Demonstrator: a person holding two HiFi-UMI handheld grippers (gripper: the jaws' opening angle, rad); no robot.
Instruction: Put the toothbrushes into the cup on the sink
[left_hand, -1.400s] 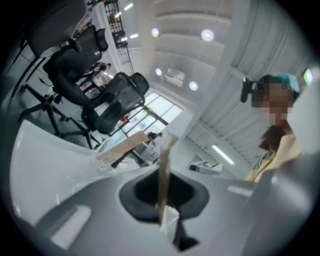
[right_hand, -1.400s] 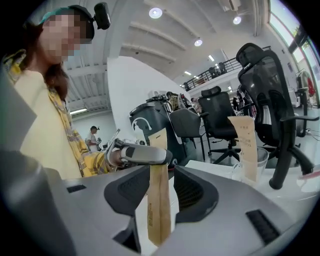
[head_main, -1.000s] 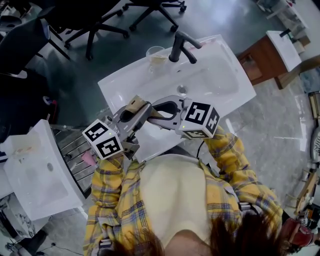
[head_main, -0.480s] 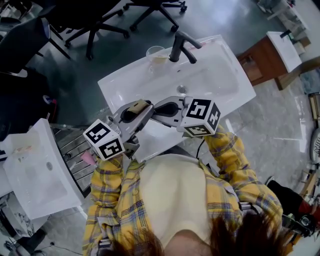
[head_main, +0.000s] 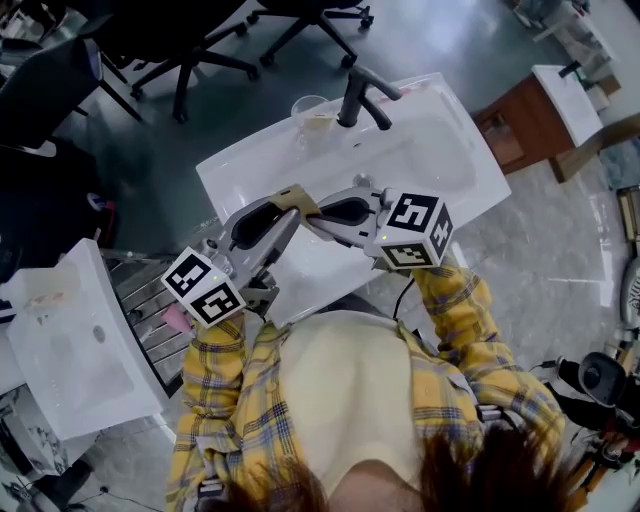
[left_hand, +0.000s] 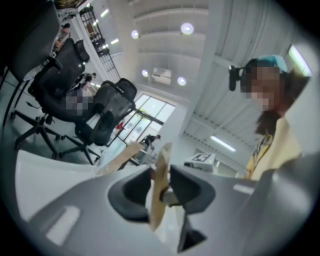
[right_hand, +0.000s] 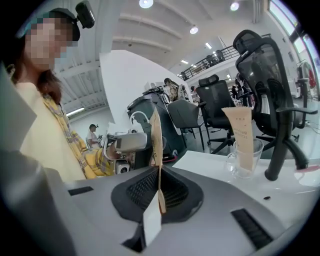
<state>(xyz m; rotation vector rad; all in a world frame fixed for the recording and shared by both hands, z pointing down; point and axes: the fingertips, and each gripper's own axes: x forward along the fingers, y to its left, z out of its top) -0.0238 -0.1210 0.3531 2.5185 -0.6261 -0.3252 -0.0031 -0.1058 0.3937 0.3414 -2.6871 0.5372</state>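
Observation:
A tan paper toothbrush packet (head_main: 293, 196) hangs over the near edge of the white sink (head_main: 440, 170), with both grippers on it. My left gripper (head_main: 288, 207) is shut on it from the left; its own view shows the packet (left_hand: 161, 170) edge-on between the pads. My right gripper (head_main: 313, 213) has just been closing and is now shut on the same packet (right_hand: 156, 135). The clear cup (head_main: 311, 110) stands beside the black faucet (head_main: 360, 95) at the sink's far side. Another tan packet (right_hand: 241, 132) stands inside the cup (right_hand: 245, 165).
Black office chairs (head_main: 200, 40) stand beyond the sink. A second white basin (head_main: 70, 350) and a wire rack (head_main: 150, 300) are at the left. A brown cabinet (head_main: 525, 120) is at the right.
The right gripper's jaws, open beside the packet a second ago, have shut on it. Both grippers and the packet have shifted slightly toward the sink, and both have rolled a little.

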